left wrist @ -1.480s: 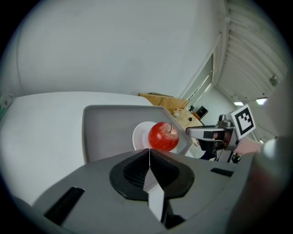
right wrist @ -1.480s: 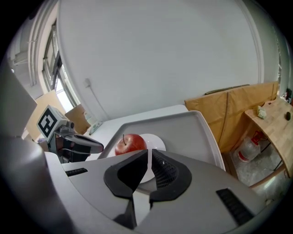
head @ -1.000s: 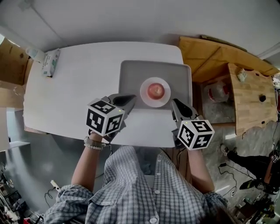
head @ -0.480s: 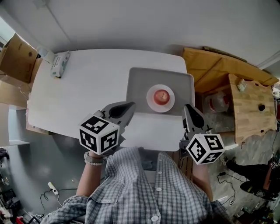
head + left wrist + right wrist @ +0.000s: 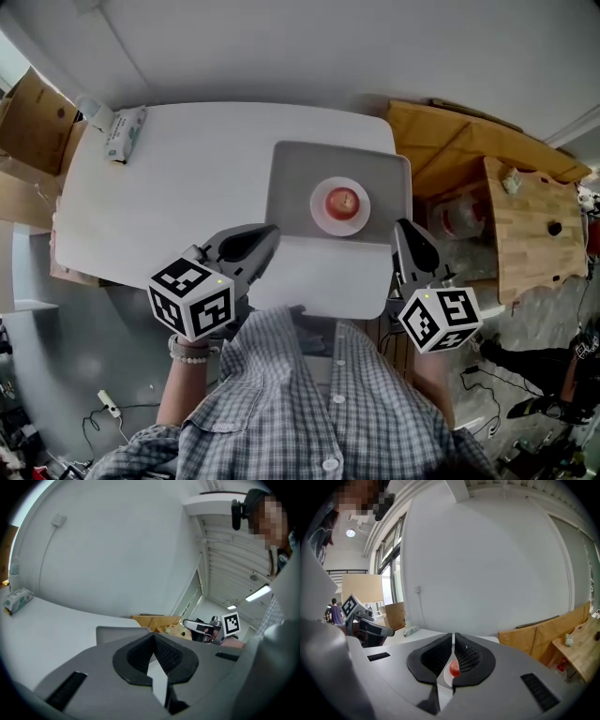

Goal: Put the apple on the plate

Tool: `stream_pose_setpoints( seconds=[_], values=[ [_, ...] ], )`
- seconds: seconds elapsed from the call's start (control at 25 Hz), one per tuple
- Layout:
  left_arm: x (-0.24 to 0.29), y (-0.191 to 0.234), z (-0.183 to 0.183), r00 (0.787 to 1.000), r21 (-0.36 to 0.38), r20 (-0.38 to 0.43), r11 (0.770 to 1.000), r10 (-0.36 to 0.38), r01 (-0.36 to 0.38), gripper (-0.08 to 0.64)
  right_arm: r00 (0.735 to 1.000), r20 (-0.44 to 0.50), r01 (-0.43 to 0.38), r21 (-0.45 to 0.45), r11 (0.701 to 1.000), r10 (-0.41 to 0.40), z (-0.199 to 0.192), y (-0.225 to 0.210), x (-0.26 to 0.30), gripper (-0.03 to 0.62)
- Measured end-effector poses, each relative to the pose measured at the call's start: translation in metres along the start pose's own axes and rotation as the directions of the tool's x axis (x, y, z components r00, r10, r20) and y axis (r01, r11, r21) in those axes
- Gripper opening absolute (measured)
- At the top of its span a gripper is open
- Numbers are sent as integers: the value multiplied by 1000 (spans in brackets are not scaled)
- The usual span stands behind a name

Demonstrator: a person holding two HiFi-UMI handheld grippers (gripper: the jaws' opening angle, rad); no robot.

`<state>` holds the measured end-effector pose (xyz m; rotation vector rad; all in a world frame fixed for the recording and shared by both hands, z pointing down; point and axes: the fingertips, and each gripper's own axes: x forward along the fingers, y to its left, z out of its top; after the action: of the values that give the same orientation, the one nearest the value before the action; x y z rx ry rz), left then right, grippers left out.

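Note:
A red apple (image 5: 342, 202) rests on a small white plate (image 5: 324, 217), which stands on a grey tray (image 5: 291, 183) at the right of the white table (image 5: 187, 187). My left gripper (image 5: 265, 231) hovers over the table's near edge, left of the tray, shut and empty. My right gripper (image 5: 405, 229) is at the tray's near right corner, also shut with nothing in it. In the right gripper view the apple (image 5: 454, 668) shows through the slit between the closed jaws. The left gripper view shows the tray (image 5: 112, 632) ahead past its closed jaws.
A tissue pack (image 5: 125, 134) lies at the table's far left corner. Cardboard boxes (image 5: 33, 117) stand to the left. A wooden shelf (image 5: 530, 225) and cardboard sheets (image 5: 450, 131) are to the right. The person's checked shirt fills the bottom of the head view.
Both grippers have drawn back from the plate toward the person's body; the left one moved furthest, down and left. The apple stays on the plate.

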<state>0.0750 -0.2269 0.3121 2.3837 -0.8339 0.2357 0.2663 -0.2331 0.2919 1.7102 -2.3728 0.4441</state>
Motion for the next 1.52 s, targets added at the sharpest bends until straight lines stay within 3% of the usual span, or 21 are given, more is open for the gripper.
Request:
stream_pose_setpoints(
  seconds=[0.36, 0.6, 1.52],
  values=[
    [12, -11, 1, 999, 13, -1, 999, -33, 33, 9, 1000, 12, 9, 10, 1000, -9, -1, 0, -5, 34],
    [12, -14, 1, 997, -46, 7, 996, -76, 76, 9, 1000, 4, 5, 15, 1000, -5, -2, 1, -4, 33],
    [8, 2, 6, 998, -102, 61, 994, -33, 39, 9, 999, -34, 13, 5, 1000, -12, -10, -2, -6, 32]
  ],
)
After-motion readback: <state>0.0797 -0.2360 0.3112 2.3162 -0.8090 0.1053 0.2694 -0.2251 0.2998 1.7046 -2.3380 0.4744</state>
